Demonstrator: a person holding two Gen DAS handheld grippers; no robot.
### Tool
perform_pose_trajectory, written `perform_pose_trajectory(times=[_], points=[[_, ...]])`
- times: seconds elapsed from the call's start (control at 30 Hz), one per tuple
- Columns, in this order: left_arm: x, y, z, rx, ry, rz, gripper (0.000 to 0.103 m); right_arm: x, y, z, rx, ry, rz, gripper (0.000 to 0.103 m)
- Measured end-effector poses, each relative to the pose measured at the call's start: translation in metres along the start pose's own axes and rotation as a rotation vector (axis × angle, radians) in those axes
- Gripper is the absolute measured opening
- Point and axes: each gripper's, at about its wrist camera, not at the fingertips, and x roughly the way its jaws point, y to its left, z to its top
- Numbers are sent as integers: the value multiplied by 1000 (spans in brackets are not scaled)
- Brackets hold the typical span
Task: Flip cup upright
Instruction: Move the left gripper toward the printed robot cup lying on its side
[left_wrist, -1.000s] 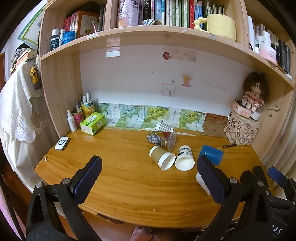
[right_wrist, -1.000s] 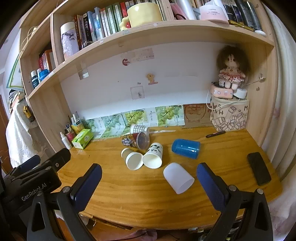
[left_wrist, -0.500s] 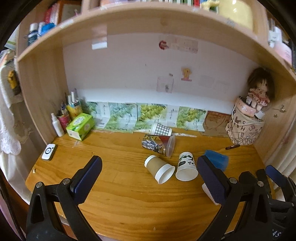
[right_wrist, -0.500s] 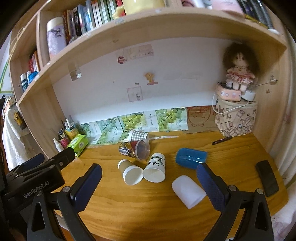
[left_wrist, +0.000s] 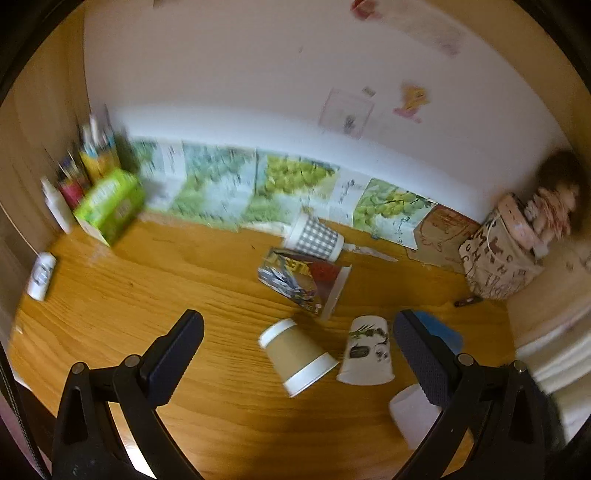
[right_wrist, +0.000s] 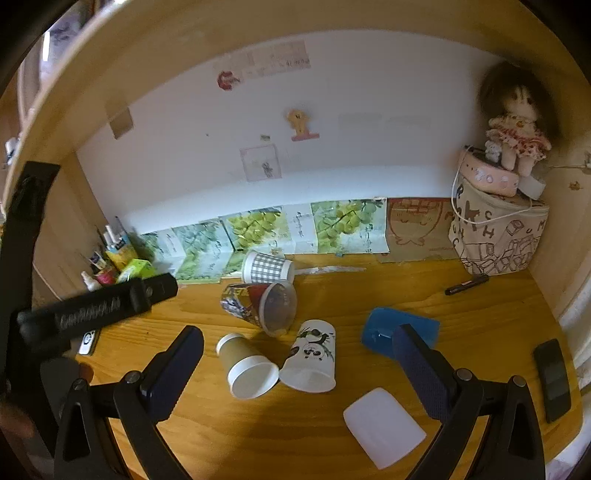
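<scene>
Several cups lie on their sides on the wooden desk (right_wrist: 280, 439): a brown paper cup (right_wrist: 245, 367) (left_wrist: 297, 356), a white panda cup (right_wrist: 312, 356) (left_wrist: 367, 350), a colourful printed cup (right_wrist: 260, 302) (left_wrist: 301, 286), a checked cup (right_wrist: 267, 266) (left_wrist: 316, 238), a blue cup (right_wrist: 384, 326) (left_wrist: 448, 334) and a frosted white cup (right_wrist: 384, 426) (left_wrist: 412, 413). My left gripper (left_wrist: 299, 358) is open and empty, its fingers either side of the brown and panda cups, short of them. My right gripper (right_wrist: 297, 363) is open and empty, in front of the same cups.
A green tissue box (left_wrist: 110, 205) and bottles (left_wrist: 57, 203) stand at the back left. A printed bag (right_wrist: 498, 232) with a doll (right_wrist: 517, 125) stands at the back right. A black phone (right_wrist: 552, 380) and a pen (right_wrist: 467, 285) lie on the right. The left gripper's body (right_wrist: 96, 312) shows at left.
Both grippers have moved forward and lower towards the cups, which now look larger. The upper shelves have left the views. Both grippers stay open.
</scene>
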Motion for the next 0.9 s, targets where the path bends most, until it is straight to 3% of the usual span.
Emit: perform_pose_trajectory(times=[0.13,0.67,0.9], points=[[39,10,21,-123,104,-66,102,22,-3,10,-3,36,-16,103],[161,48,50,-526,368,-111,102,111,-8,14,-31,218,-26,103],[194,50,48,-594,464,-122,102,131,-6,8,-32,273,-21,103]])
